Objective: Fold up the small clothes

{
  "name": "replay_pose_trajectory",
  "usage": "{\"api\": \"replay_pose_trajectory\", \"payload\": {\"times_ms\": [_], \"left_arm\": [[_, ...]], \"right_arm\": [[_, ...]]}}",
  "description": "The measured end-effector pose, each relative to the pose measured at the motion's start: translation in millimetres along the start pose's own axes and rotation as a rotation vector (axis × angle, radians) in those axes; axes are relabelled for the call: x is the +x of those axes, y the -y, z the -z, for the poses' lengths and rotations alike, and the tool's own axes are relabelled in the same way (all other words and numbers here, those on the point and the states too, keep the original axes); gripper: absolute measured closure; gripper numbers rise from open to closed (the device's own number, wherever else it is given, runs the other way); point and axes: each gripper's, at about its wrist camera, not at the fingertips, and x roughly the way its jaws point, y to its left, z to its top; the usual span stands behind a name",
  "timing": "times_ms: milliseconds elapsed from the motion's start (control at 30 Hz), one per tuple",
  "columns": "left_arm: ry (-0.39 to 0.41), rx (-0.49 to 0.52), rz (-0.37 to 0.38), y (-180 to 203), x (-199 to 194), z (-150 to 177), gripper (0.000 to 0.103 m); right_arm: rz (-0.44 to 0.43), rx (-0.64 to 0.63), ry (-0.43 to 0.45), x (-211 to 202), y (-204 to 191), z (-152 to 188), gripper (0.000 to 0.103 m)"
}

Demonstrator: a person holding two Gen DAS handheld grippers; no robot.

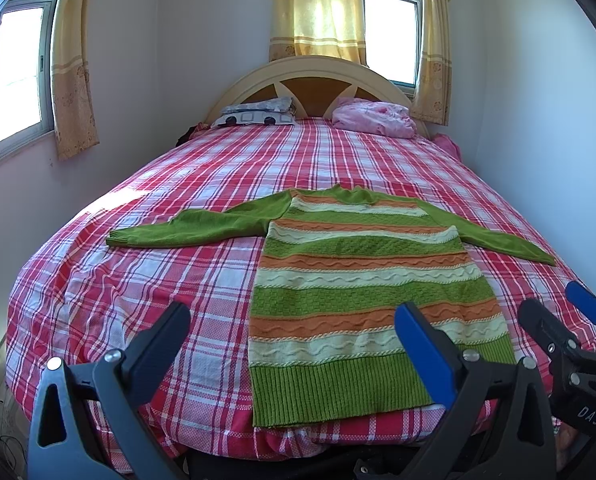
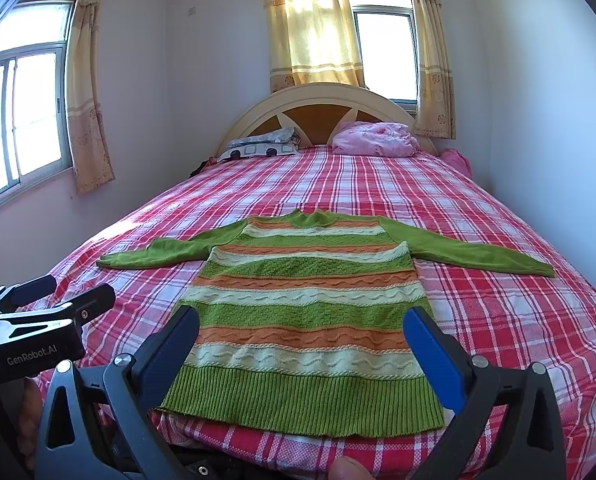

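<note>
A small knitted sweater with green, orange and cream stripes lies flat on the bed, hem toward me and both green sleeves spread out sideways; it also shows in the right wrist view. My left gripper is open and empty, above the foot of the bed, over the hem's left part. My right gripper is open and empty, centred over the hem. The right gripper also shows at the right edge of the left wrist view, and the left gripper at the left edge of the right wrist view.
The bed has a red and white checked sheet. A grey patterned pillow and a pink bundle lie by the wooden headboard. Walls and curtained windows close in on both sides.
</note>
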Motion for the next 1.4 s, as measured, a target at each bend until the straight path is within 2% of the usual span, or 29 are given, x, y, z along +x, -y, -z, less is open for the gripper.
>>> {"api": "replay_pose_trajectory", "payload": {"times_ms": [1100,1400], "left_arm": [[-0.027,0.004,-0.008,-5.7,12.1,-2.7,0.0],[-0.05,0.05,-0.024,-6.8,36.7,-2.1,0.0]], "right_arm": [[-0.03,-0.02,-0.036,12.5,-5.7,8.3,0.001],[-0.187,0.029,-0.098,41.2,9.3,18.9,0.001]]}}
